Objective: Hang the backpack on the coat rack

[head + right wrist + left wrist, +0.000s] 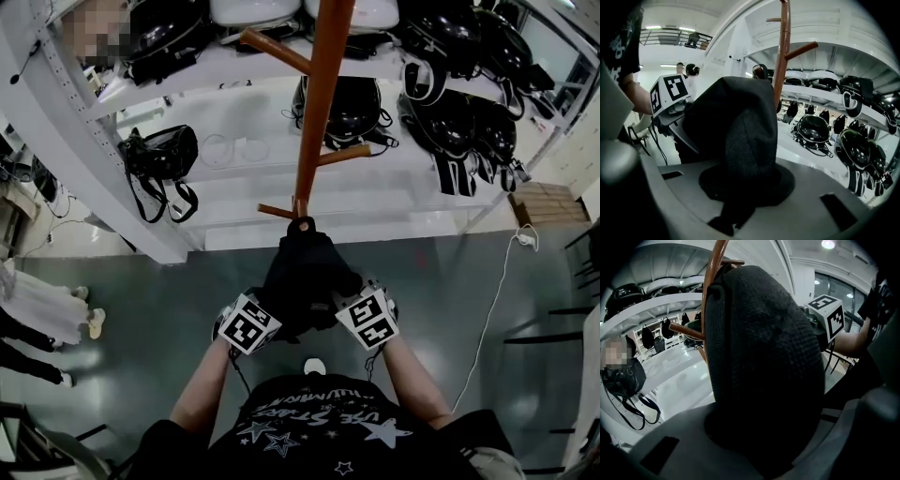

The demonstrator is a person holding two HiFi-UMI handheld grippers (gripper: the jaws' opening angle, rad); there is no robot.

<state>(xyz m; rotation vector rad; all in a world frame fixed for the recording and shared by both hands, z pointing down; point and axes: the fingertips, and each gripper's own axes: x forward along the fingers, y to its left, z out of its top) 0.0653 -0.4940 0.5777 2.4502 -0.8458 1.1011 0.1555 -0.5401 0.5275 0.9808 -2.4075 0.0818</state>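
A black backpack (pixel 305 277) hangs between my two grippers in front of the brown wooden coat rack (pixel 319 103). Its top loop (pixel 302 226) sits against the pole beside a short lower peg (pixel 277 211); whether it is over the peg I cannot tell. My left gripper (pixel 255 319) is shut on the pack's left side and my right gripper (pixel 361 314) on its right side. In the left gripper view thick black mesh fabric (pixel 764 362) fills the jaws of the left gripper (pixel 754 446). In the right gripper view the right gripper (pixel 745 187) pinches a fold of the backpack (pixel 740 131).
White shelving (pixel 234 178) behind the rack carries several black helmets (pixel 352 103) and a strapped headset (pixel 159 155). Higher pegs (pixel 345 155) stick out of the pole. A white cable (pixel 497 291) runs over the grey floor at the right. People's feet (pixel 89 323) show at the left.
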